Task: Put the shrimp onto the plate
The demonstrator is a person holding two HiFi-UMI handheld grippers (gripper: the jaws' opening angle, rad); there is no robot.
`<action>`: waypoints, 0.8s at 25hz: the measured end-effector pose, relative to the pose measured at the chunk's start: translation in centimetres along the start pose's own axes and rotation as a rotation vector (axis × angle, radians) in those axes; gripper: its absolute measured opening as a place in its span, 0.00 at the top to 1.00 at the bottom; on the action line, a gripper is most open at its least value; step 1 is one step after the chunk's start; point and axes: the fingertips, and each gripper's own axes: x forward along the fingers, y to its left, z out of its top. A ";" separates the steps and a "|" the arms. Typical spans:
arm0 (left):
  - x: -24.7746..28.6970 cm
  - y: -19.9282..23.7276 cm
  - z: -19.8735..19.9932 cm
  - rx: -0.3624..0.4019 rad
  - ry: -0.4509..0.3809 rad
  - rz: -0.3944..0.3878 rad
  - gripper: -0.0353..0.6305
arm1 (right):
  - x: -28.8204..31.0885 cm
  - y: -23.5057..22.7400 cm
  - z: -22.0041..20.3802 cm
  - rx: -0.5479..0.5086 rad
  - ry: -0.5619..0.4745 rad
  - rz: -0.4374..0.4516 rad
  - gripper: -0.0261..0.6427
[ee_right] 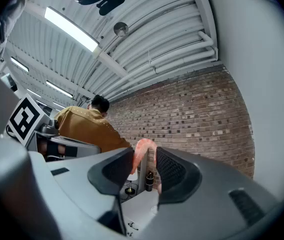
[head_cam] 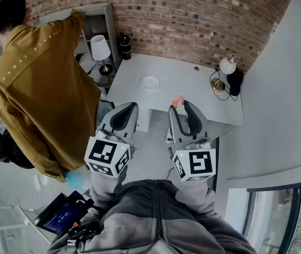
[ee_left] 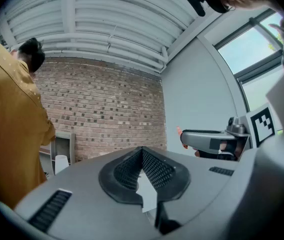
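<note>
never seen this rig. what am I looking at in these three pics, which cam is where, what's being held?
There is no robot here: a person holds a two-jaw gripper in each hand. The head view comes from a camera on that person's head, looking down. The other two cameras ride on the grippers and look along their jaws. The right gripper is clamped on a pink shrimp, held up off the white table. The left gripper is shut with nothing in it. A small white plate lies on the table beyond the shrimp. A second person in a mustard jacket stands at the left.
</note>
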 end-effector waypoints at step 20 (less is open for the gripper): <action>2.8 -3.6 -3.5 -0.026 0.061 0.050 0.94 | -3.6 -3.8 -3.1 0.048 0.027 0.053 0.73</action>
